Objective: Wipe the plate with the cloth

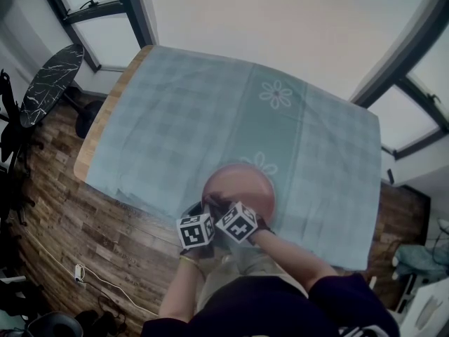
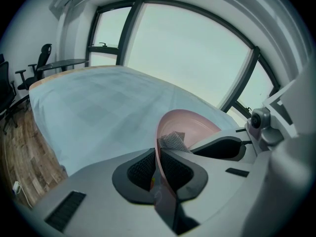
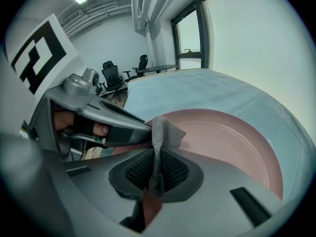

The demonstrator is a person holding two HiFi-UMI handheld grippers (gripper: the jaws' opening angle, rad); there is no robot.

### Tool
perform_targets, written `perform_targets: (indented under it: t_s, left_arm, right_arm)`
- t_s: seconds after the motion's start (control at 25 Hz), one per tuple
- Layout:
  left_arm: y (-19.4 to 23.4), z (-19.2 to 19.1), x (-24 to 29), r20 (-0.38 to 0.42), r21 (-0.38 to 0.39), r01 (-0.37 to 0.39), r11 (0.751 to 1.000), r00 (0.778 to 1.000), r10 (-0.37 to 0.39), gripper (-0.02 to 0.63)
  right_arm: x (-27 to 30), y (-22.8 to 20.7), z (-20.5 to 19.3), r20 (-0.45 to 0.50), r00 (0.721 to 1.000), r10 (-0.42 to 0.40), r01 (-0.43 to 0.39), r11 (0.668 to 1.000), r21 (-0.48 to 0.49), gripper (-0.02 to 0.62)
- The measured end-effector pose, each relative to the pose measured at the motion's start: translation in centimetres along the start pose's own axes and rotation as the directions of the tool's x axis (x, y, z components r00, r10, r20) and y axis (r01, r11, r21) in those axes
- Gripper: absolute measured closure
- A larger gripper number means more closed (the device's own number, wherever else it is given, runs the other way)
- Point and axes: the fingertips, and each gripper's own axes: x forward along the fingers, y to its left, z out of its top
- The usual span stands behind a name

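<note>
In the head view both forearms rise from the lower edge and come together in front of the body, so that the two marker cubes stand just beside each other at the near rim of the pink plate (image 1: 245, 184). The plate is at the near side of the table (image 1: 98, 128), on a pale blue checked tablecloth (image 1: 182, 111) with flower prints. The left gripper (image 2: 158, 169) has its jaws pressed together on the rim of the plate (image 2: 190, 125); the thin pink edge passes straight between the two dark pads. The right gripper (image 3: 156, 169) has its jaws closed on a grey knitted cloth (image 3: 163, 132), which stands up from between the pads in a folded corner and leans over the inner face of the plate (image 3: 232, 142). In the right gripper view the left gripper (image 3: 98, 117) lies close at the left, with fingers (image 3: 94, 128) wrapped around its handle. I cannot tell whether the plate is lifted from the tablecloth or rests on it.
</note>
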Motion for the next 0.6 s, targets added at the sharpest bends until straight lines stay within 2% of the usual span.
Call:
perform_targets:
  t_s: [0.44,0.6]
  left_arm:
    - [-0.2,-0.1,0.0,0.002,-0.007,-0.003,1.0,1.0,0.003,0.561]
    - [-0.2,0.0,0.0,0.003,-0.006,-0.007,1.0,1.0,0.007,0.561]
  right_arm:
    - [-0.8,1.8,-0.8,-0.016,0.992,0.124,-0.124,0.992,0.011,0.561]
    - [-2.1,1.1,-1.2,0.01,0.993,0.12,-0.12,0.992,0.028,0.561]
